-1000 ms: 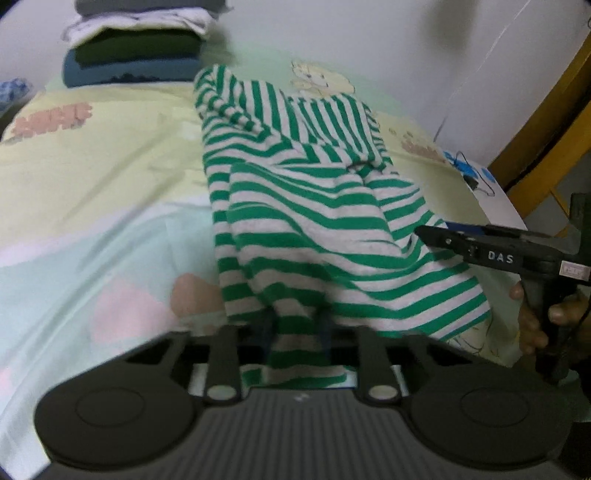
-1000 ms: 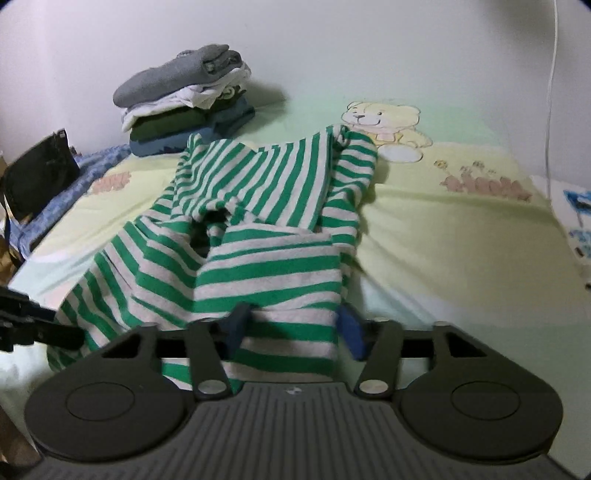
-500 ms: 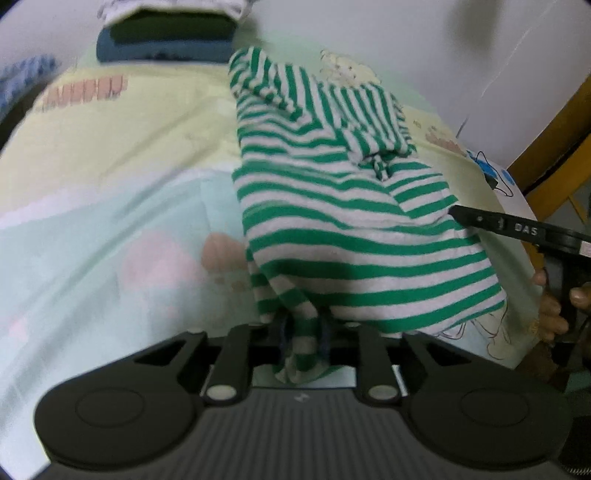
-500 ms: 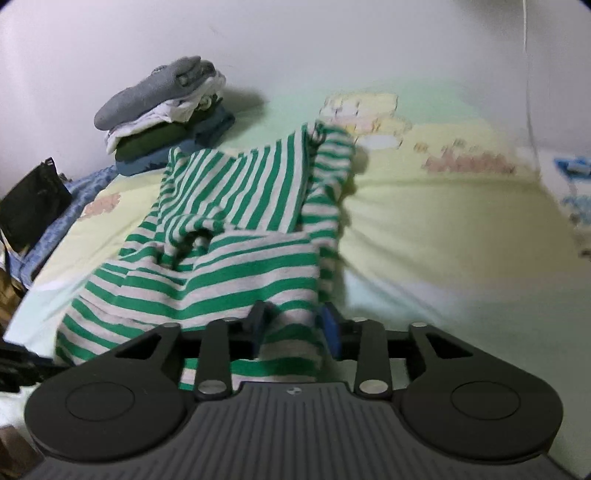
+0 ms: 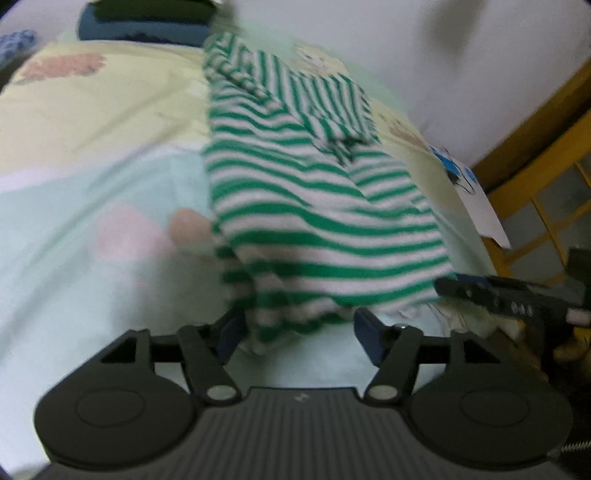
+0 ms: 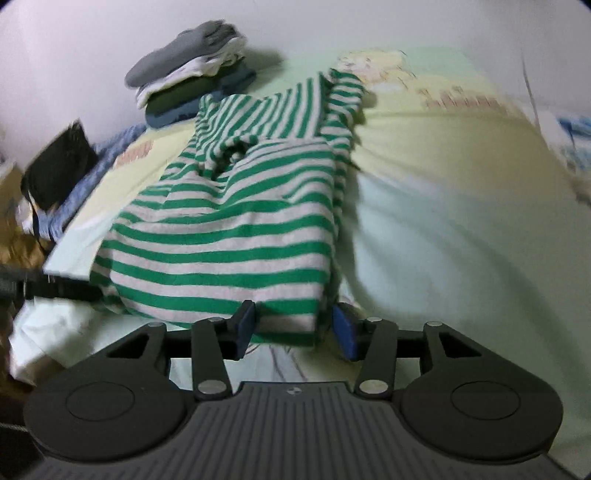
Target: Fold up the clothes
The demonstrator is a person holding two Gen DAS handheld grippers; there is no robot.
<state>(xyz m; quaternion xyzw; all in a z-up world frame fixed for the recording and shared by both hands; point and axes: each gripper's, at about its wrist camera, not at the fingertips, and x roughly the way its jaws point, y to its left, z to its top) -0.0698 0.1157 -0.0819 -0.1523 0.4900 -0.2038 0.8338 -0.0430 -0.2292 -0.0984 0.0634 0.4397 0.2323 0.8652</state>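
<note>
Both views are smeared by motion, so the prints on the bedsheet (image 5: 92, 155) cannot be made out. In the left wrist view the stack of folded clothes (image 5: 147, 18) is cut off by the top edge, and the right tongs (image 5: 491, 291) run off the right edge. The striped shirt (image 6: 229, 229) hides the bed beneath it.

Dim, soft indoor light; motion blur throughout; fisheye bending, dark vignetted corners

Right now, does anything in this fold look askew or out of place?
Yes. The green striped shirt lies folded but untidy: the fabric bunches into a dark pucker at mid-fold, and its far part sits twisted toward the folded stack. The left gripper and right gripper have just been opening, the hem between their jaws.
</note>
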